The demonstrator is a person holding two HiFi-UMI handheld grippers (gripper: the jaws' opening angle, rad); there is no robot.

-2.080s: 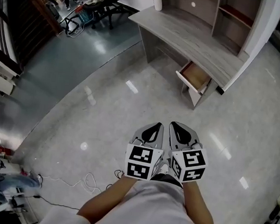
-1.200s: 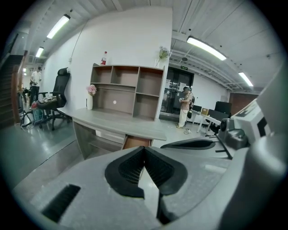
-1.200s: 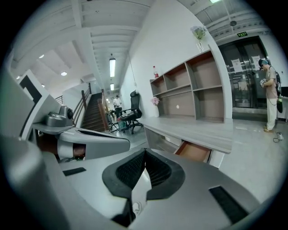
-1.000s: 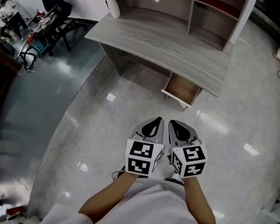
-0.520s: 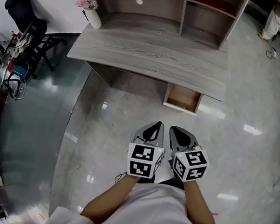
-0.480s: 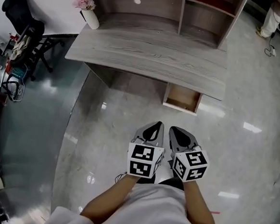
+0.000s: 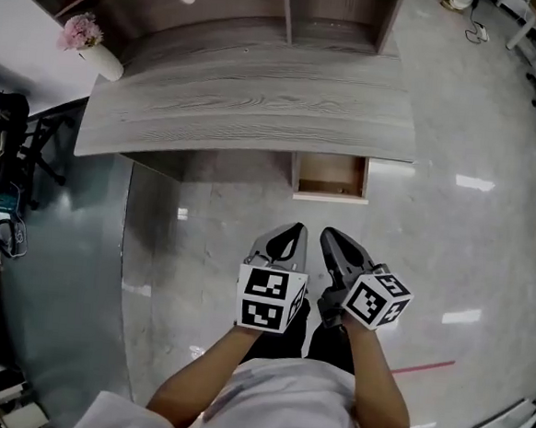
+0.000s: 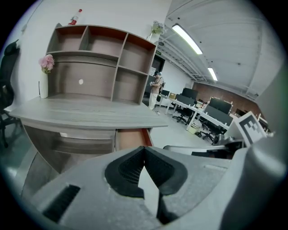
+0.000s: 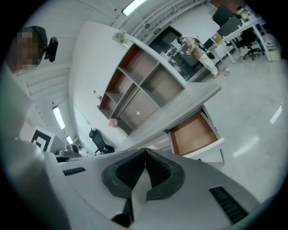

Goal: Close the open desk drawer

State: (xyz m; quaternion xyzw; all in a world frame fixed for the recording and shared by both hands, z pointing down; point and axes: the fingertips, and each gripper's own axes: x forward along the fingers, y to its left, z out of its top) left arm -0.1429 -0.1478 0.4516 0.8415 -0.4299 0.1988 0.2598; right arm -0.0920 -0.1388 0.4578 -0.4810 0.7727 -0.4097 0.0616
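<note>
The grey wooden desk (image 7: 249, 105) stands straight ahead of me. Its drawer (image 7: 331, 176) is pulled out under the right part of the top, showing an empty brown inside. Both grippers hover side by side above the floor, short of the drawer and touching nothing. The left gripper (image 7: 294, 231) is shut and empty, and the right gripper (image 7: 329, 236), rolled to one side, is shut and empty too. In the left gripper view, the drawer (image 8: 132, 138) shows just beyond the closed left gripper (image 8: 144, 148). The right gripper view has the drawer (image 9: 193, 134) up and right of the right gripper (image 9: 145, 151).
A shelf unit (image 7: 294, 3) sits on the desk's back, with a white vase of pink flowers (image 7: 89, 42) at its left end. A black chair (image 7: 6, 142) stands left of the desk. Farther off, a person (image 8: 156, 87) stands among office desks. Glossy floor lies all around.
The view has swung so the desk now faces me squarely with the drawer dead ahead. The right gripper has rolled, tilting its marker cube. Both grippers stay shut.
</note>
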